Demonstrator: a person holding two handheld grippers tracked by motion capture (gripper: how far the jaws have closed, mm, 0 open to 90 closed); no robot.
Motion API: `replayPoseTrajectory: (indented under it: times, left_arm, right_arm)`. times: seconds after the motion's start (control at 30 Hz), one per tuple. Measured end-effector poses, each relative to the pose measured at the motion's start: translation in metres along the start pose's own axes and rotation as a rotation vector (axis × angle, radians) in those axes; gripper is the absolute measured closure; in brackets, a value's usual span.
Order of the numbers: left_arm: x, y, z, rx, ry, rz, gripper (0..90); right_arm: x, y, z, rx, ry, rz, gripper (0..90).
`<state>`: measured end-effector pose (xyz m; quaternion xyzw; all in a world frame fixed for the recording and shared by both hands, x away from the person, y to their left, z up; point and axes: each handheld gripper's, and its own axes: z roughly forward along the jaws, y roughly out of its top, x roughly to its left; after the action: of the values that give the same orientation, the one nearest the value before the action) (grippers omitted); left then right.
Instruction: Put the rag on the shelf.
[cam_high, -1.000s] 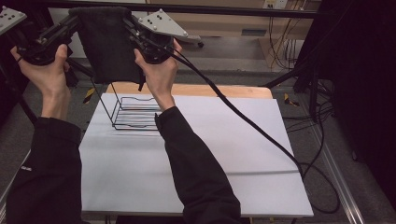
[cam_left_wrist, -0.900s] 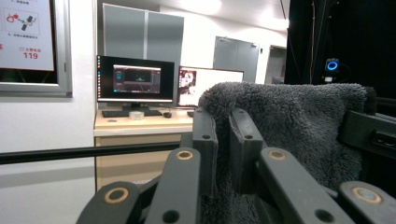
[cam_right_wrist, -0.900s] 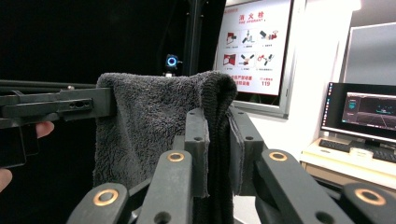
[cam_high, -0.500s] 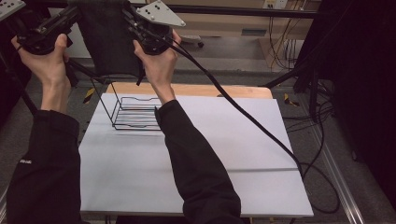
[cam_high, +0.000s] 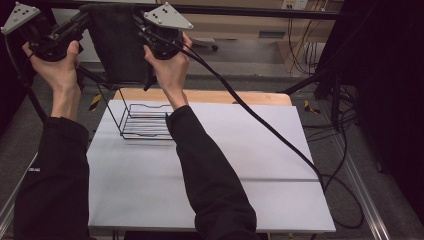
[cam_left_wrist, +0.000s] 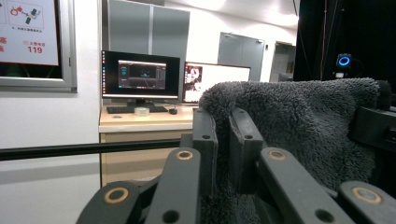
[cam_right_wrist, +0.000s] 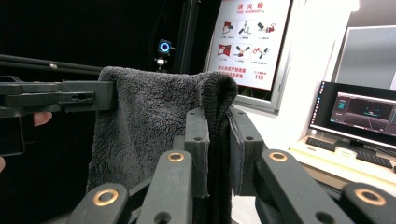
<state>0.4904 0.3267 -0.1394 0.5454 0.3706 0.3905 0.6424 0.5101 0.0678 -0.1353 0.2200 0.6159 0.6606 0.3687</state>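
Reaching up from the table's near edge, two black sleeves (cam_high: 55, 185) rise over a white sheet (cam_high: 210, 200) that covers most of the table (cam_high: 200, 96); a wire rack (cam_high: 145, 122) stands on the sheet toward its far left, below and between the hands; a black cable (cam_high: 260, 125) runs from the right gripper across the sheet and off the right side. Above the rack hangs a dark grey towel (cam_high: 120, 45), stretched between the two tools; the left gripper (cam_high: 82, 22) is clenched on one top corner and the right gripper (cam_high: 140, 25) is clenched on the other, each with pile pinched between its jaws. In the left gripper view the towel's fleece (cam_left_wrist: 299, 126) bulges past the closed jaws; behind it stand a desk (cam_left_wrist: 144, 123) with two lit monitors (cam_left_wrist: 140, 77) and a wall notice (cam_left_wrist: 28, 30) that reads "119". In the right gripper view the towel's folded edge (cam_right_wrist: 217, 107) sits between the jaws, and the other gripper holds the far corner; beyond hangs a red and white poster (cam_right_wrist: 250, 39) headed "FIRE HYDRANT", with "119" at its foot; a camera with a blue ring (cam_right_wrist: 164, 46) sits on a dark pole.
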Motion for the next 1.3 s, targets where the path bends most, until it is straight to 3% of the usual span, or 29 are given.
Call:
replayPoseTrajectory:
  times: [0.43,0.57,0.77,1.0,1.1,1.3]
  left_arm:
    - [0.002,-0.023,0.007,0.036,-0.012,0.001,82.3]
    - [0.005,-0.026,0.007,0.036,0.003,0.002,82.3]
    - [0.011,-0.032,0.005,0.065,0.04,0.035,82.4]
    - [0.016,-0.047,0.0,0.088,0.047,0.033,82.4]
    - [0.016,-0.039,-0.003,0.056,0.029,0.009,82.4]
    - [0.008,-0.009,-0.004,-0.004,0.031,0.033,82.3]
  right_arm:
    - [-0.006,-0.022,0.0,0.046,0.004,0.011,80.0]
    - [-0.006,-0.024,0.003,0.039,0.017,0.024,80.0]
    - [-0.003,-0.033,0.012,0.062,0.035,0.053,80.0]
    - [0.002,-0.042,0.015,0.112,0.059,0.037,79.8]
    - [0.0,-0.038,0.015,0.105,0.071,0.058,79.9]
    - [-0.007,-0.011,0.016,0.049,0.075,0.068,79.9]
